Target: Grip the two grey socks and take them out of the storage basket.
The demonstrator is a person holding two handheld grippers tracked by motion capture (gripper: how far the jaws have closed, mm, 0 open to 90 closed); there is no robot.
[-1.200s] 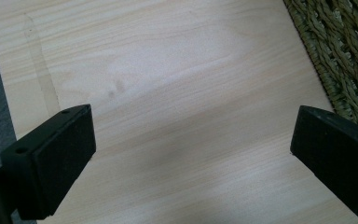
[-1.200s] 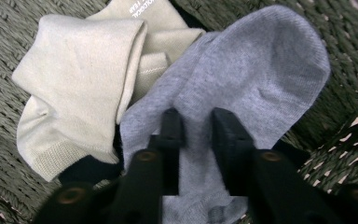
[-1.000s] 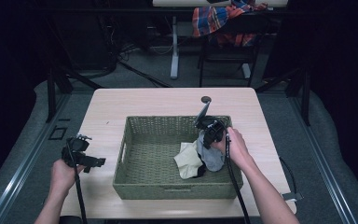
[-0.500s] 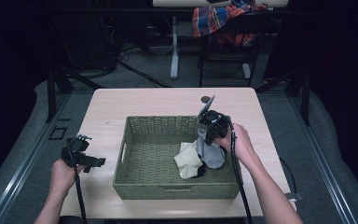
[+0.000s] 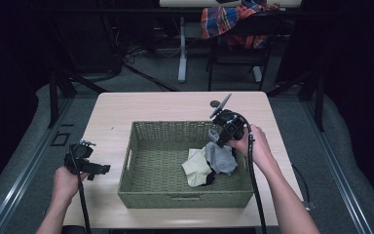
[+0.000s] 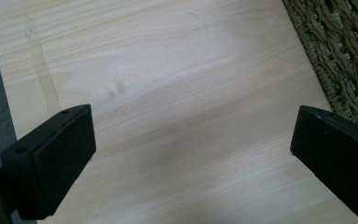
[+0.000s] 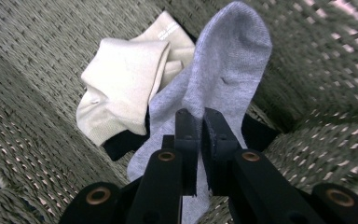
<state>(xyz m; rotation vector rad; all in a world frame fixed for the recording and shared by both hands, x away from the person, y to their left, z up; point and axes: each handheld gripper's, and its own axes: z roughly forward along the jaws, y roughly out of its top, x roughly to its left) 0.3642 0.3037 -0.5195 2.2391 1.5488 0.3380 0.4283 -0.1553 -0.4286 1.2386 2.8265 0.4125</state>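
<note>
A grey sock (image 7: 223, 70) hangs from my right gripper (image 7: 199, 116), whose jaws are shut on its edge. The high view has that gripper (image 5: 222, 134) over the right side of a green wicker basket (image 5: 141, 146), with the grey sock (image 5: 222, 157) trailing down into it. On the basket floor lie a cream sock (image 7: 121, 88) (image 5: 196, 166) and a dark sock (image 7: 121, 142) partly hidden under the others. My left gripper (image 5: 100, 169) hovers over the bare table left of the basket, jaws wide apart with nothing between its pads (image 6: 51, 158).
The light wooden table (image 5: 156, 105) has bare room behind and left of the basket. A small dark disc (image 5: 215, 103) lies behind the basket. The basket's woven wall (image 6: 340, 56) stands close to the left gripper. Beyond the table stand a chair and plaid cloth (image 5: 229, 22).
The right gripper has risen and tilted back toward the basket's right rim, pulling the grey sock up off the pile. The left hand has kept still.
</note>
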